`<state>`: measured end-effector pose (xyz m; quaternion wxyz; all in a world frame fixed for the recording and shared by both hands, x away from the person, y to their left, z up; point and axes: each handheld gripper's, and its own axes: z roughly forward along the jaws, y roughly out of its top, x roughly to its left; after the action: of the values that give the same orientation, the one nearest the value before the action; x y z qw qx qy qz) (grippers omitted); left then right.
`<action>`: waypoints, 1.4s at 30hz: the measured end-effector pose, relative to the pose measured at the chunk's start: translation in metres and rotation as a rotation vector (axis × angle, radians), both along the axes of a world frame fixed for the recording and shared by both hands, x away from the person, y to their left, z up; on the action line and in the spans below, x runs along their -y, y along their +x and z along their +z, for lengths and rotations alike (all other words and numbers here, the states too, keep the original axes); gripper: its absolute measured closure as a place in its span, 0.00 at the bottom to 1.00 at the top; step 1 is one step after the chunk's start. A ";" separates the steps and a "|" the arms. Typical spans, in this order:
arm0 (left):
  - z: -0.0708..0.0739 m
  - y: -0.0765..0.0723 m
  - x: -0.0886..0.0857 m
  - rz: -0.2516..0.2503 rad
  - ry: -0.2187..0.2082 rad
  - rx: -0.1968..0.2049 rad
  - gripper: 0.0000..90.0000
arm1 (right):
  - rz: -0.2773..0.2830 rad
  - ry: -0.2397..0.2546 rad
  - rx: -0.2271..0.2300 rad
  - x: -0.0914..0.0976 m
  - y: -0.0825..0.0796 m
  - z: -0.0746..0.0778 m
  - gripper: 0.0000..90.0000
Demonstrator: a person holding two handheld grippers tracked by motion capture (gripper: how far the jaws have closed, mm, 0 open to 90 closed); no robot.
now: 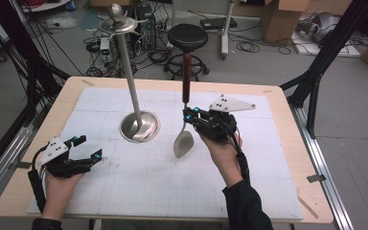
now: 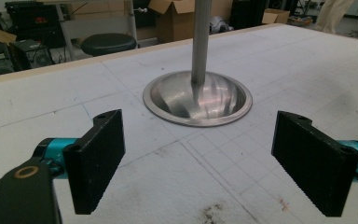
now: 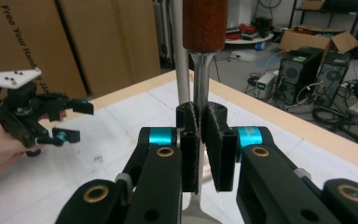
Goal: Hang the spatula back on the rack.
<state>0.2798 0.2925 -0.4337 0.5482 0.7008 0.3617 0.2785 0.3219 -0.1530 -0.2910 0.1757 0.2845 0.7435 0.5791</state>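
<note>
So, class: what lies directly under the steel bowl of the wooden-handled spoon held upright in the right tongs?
Under the steel spoon bowl lies the white gridded mat covering the table. The bowl hides the patch beneath it, so whether it touches the mat cannot be told.

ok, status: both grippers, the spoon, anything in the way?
Right gripper shut on spoon neck, spoon upright, off the mat. Left gripper open, empty, low over mat. Steel stand left of spoon, not touching.

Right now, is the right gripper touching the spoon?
Touching. The right gripper view shows the right gripper shut on the spoon, pads pressed against its metal shank below the wooden handle.
</note>
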 end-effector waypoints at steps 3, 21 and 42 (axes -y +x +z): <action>0.000 0.000 0.000 -0.003 -0.003 -0.001 0.20 | 0.009 -0.005 0.009 -0.007 0.004 0.006 0.95; 0.001 -0.001 0.001 -0.011 -0.012 0.004 0.20 | 0.066 -0.003 0.019 -0.042 0.040 0.034 0.94; 0.001 -0.001 0.000 -0.022 -0.008 0.003 0.20 | 0.120 -0.071 0.006 -0.071 0.065 0.046 0.94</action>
<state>0.2786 0.2922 -0.4331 0.5546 0.7020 0.3545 0.2719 0.3864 -0.0822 -0.2450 0.1527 0.2311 0.7790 0.5626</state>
